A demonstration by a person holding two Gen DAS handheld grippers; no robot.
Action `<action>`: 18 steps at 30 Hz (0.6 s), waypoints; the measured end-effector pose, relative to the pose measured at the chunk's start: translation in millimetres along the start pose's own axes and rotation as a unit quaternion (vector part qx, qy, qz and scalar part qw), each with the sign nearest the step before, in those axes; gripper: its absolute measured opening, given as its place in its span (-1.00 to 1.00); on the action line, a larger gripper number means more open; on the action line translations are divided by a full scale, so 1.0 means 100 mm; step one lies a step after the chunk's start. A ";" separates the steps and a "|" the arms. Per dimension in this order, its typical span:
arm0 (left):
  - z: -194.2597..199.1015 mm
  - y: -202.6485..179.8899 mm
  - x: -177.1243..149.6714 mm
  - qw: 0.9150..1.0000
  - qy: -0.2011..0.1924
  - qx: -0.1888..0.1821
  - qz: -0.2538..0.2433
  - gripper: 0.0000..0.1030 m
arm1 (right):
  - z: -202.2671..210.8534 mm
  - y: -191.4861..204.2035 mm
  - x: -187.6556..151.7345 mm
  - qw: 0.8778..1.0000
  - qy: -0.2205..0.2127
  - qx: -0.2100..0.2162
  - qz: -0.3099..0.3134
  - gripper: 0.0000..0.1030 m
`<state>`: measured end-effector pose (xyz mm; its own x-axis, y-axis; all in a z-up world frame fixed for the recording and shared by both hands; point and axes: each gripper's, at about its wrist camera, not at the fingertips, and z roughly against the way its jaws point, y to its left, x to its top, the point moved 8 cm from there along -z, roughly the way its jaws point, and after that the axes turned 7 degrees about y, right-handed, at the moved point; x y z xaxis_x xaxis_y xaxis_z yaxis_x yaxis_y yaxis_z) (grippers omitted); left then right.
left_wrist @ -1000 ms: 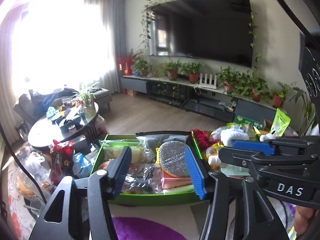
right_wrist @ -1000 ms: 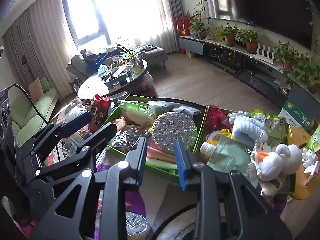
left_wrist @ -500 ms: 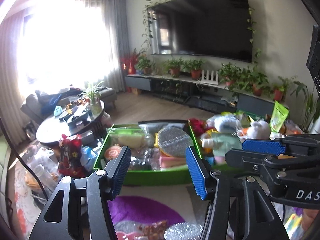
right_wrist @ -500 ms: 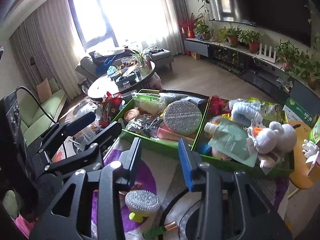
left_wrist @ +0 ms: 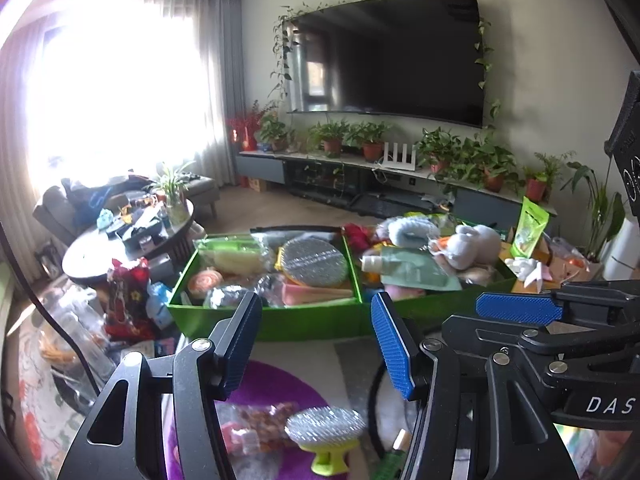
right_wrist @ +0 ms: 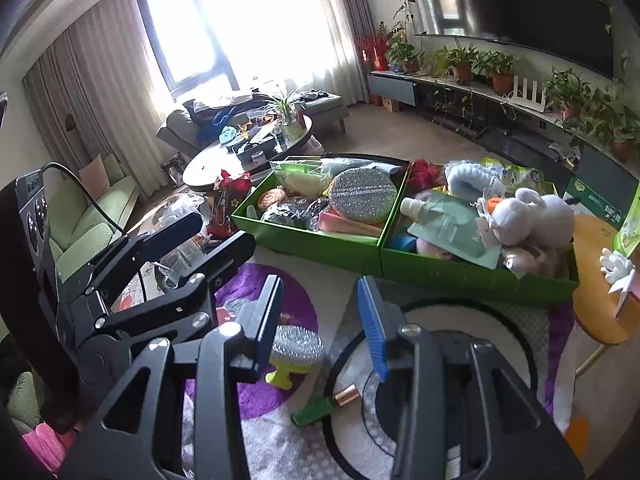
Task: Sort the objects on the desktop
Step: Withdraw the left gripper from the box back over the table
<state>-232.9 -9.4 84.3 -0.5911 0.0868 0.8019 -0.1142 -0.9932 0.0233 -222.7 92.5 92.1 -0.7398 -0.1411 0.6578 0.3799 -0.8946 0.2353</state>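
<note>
Two green trays stand side by side, the left tray and the right tray, both full of items such as a silver scrubber pad and a plush toy. On the mat in front lie a silver brush with a yellow-green handle, a snack bag and a green tube. My left gripper is open and empty above the brush. My right gripper is open and empty beside the left one, which also shows in the right wrist view.
A patterned mat with a purple patch covers the surface. A red packet and bags lie left of the trays. An orange stool stands at the right. A round coffee table stands behind.
Both grippers have pulled back and up from the trays. The mat, brush, snack bag and green tube have come into view. The right gripper's jaws have opened wider.
</note>
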 end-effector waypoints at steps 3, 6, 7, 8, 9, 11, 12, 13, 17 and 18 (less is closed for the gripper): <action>0.03 -0.06 -0.06 1.000 0.002 -0.003 -0.001 0.12 | 0.04 -0.02 -0.10 1.000 0.002 -0.003 0.001 -0.24; 0.06 -0.11 -0.11 1.000 0.006 -0.005 0.003 0.12 | 0.09 -0.05 -0.20 1.000 0.005 0.000 -0.002 -0.22; 0.08 -0.13 -0.14 1.000 0.006 -0.005 0.004 0.12 | 0.10 -0.05 -0.23 1.000 0.005 0.000 -0.003 -0.21; 0.11 -0.16 -0.16 1.000 0.005 -0.005 0.004 0.12 | 0.12 -0.06 -0.26 1.000 0.004 0.000 -0.004 -0.21; 0.13 -0.18 -0.17 1.000 0.004 -0.004 0.004 0.12 | 0.14 -0.07 -0.29 1.000 0.004 0.000 -0.005 -0.20; 0.17 -0.22 -0.21 1.000 0.002 -0.003 0.001 0.12 | 0.18 -0.09 -0.35 1.000 0.003 0.001 -0.006 -0.20; 0.20 -0.25 -0.23 1.000 0.003 -0.004 0.000 0.12 | 0.20 -0.10 -0.38 1.000 0.003 0.001 -0.007 -0.19; 0.21 -0.26 -0.24 1.000 0.004 -0.005 0.000 0.12 | 0.22 -0.11 -0.40 1.000 0.003 0.001 -0.008 -0.18; 0.29 -0.35 -0.31 1.000 0.003 -0.013 0.005 0.12 | 0.30 -0.16 -0.51 1.000 -0.002 -0.006 -0.009 -0.07; 0.30 -0.37 -0.33 1.000 0.003 -0.014 0.004 0.12 | 0.32 -0.18 -0.54 1.000 -0.004 -0.009 -0.008 -0.05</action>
<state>-184.7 22.6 74.8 -0.5968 0.0788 0.7985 -0.1307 -0.9914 0.0002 -171.4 129.9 75.2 -0.7416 -0.1238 0.6593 0.3576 -0.9045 0.2325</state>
